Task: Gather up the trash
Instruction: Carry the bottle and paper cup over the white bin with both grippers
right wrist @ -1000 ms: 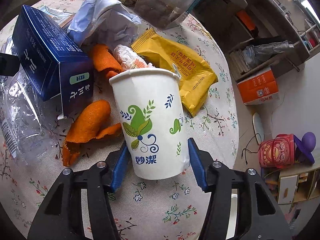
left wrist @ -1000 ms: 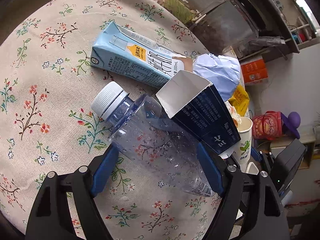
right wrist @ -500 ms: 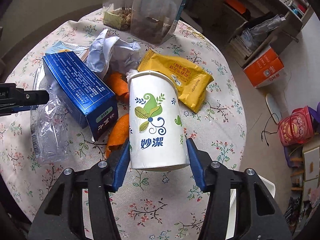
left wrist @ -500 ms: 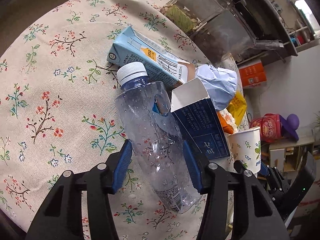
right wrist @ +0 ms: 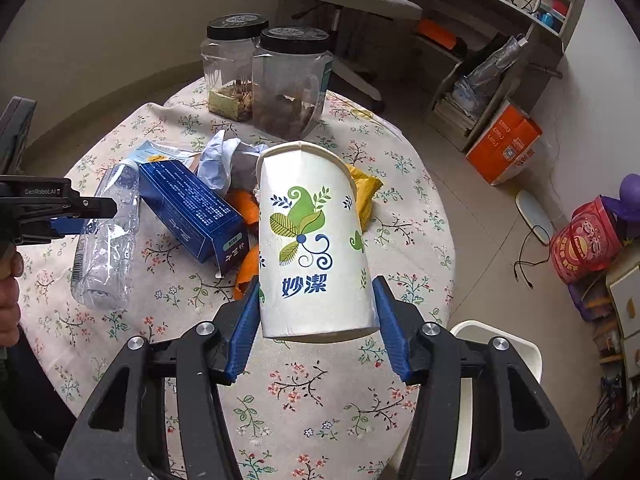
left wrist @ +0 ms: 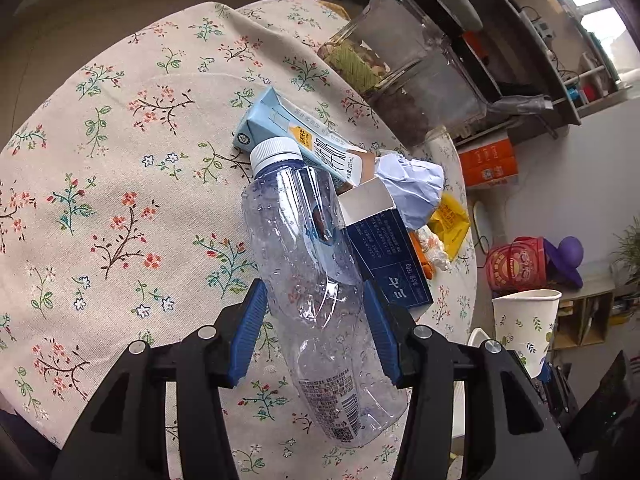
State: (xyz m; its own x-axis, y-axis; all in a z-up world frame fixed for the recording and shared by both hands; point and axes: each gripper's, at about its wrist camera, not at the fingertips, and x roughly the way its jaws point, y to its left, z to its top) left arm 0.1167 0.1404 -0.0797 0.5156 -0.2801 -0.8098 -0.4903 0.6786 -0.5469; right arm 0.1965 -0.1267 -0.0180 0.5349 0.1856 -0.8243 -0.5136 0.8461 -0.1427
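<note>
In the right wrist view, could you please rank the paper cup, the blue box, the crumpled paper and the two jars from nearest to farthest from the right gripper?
1. Paper cup, between the right gripper's fingers.
2. Blue box, left of the cup.
3. Crumpled paper, behind the box.
4. Two jars, at the far edge.

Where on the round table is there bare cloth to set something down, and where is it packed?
Bare floral tablecloth lies left of the light-blue milk carton, and more along the near edge. The middle is crowded: dark-blue cardboard box, crumpled pale paper, orange peel, yellow snack packet, two black-lidded clear jars behind.
</note>
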